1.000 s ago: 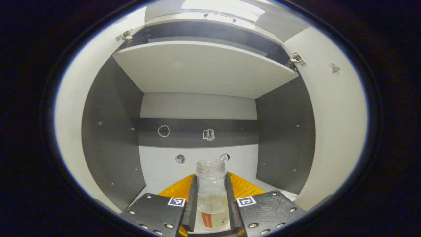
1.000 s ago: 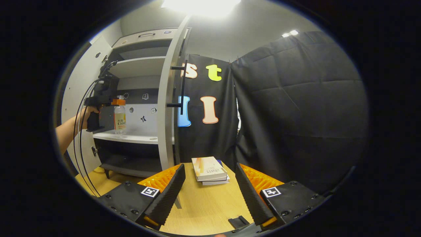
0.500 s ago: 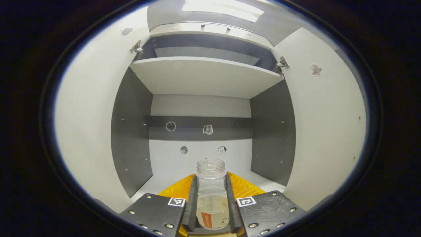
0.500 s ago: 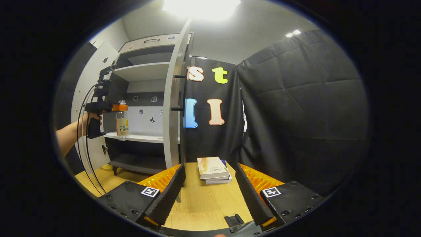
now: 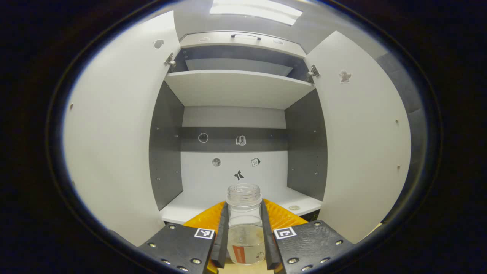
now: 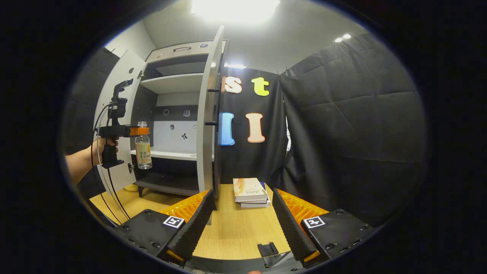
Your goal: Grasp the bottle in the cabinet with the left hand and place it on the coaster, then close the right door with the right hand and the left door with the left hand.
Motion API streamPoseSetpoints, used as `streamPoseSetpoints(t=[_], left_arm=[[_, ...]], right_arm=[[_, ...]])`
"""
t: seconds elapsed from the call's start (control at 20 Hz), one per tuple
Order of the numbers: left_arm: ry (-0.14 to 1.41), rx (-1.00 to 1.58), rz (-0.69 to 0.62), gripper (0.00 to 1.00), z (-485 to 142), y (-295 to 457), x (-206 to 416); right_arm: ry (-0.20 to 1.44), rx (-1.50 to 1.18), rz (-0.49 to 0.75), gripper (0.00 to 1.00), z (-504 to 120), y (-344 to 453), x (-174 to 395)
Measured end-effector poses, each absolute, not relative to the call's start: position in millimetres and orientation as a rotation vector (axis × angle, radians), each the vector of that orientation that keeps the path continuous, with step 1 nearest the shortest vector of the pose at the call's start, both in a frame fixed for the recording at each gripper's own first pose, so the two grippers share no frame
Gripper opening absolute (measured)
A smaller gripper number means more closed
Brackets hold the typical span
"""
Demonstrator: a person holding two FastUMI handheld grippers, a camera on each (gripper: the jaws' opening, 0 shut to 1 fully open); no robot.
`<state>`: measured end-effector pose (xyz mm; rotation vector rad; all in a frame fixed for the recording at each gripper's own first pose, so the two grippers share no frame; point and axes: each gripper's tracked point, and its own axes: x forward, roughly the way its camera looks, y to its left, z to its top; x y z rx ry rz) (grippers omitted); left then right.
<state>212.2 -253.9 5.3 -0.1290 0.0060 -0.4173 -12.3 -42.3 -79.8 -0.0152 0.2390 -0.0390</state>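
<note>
Your left gripper (image 5: 243,236) clamps the clear bottle (image 5: 244,224) before the open cabinet (image 5: 236,89) | your right gripper (image 6: 243,224) gapes wide above the tabletop (image 6: 236,232).

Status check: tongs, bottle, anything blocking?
Left tongs shut on bottle, held clear of the cabinet shelf. Right tongs open, empty, over the table. Both doors open; books on the table.
</note>
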Motion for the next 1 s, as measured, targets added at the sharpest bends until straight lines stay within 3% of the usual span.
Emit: streamPoseSetpoints(t=[1.0], left_arm=[[0.116,-0.206,-0.502,0.43,-117.5,-269.3,113.1]], right_arm=[[0.280,-0.045,0.062,0.98,-98.1,-26.2,-27.7]])
